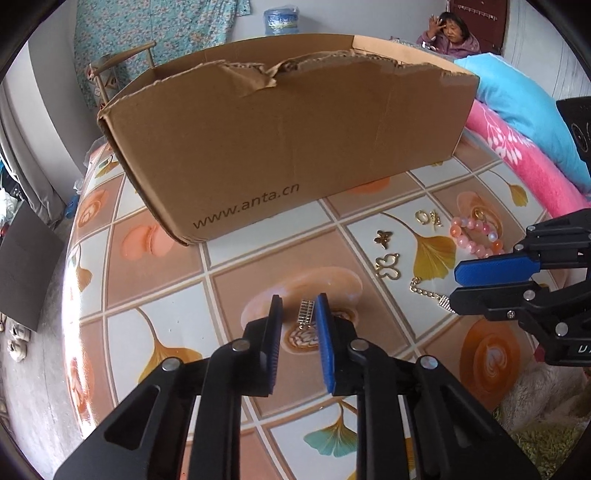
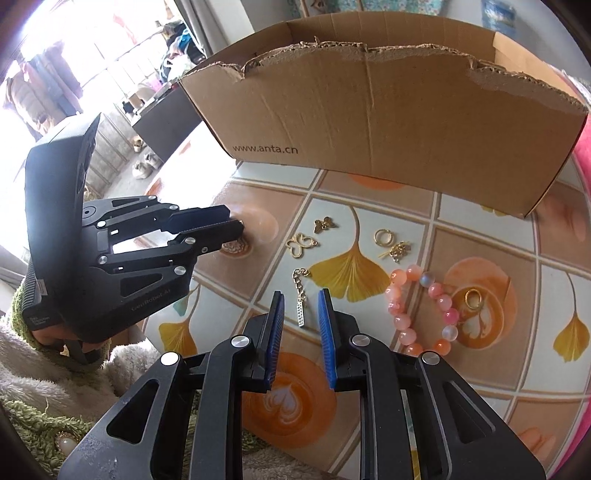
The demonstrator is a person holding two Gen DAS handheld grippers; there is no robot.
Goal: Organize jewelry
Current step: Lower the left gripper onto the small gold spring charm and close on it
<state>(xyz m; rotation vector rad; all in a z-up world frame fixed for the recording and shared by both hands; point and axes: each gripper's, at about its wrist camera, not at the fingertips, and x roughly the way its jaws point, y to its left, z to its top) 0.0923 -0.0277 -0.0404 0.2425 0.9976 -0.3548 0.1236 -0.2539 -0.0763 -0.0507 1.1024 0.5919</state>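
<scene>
My left gripper (image 1: 298, 301) is open over a small silver bar charm (image 1: 306, 313) that lies on the patterned tablecloth between its blue pads. My right gripper (image 2: 300, 297) is open around a gold chain with a silver bar pendant (image 2: 301, 301), also on the cloth. Other jewelry lies loose: a gold butterfly outline (image 2: 301, 243), a small bronze butterfly (image 2: 325, 223), a gold ring with clasp pieces (image 2: 384, 236), a pink bead bracelet (image 2: 421, 310) and a gold ring (image 2: 472, 297). The right gripper shows in the left wrist view (image 1: 458, 280), the left gripper in the right wrist view (image 2: 236, 227).
An open cardboard box (image 1: 288, 136) marked www.anta.cn stands at the back of the table. Pink and blue bedding (image 1: 524, 122) lies to the right. A person (image 1: 450, 33) sits far behind. The table edge drops off at the left, with shoes (image 2: 146, 166) on the floor.
</scene>
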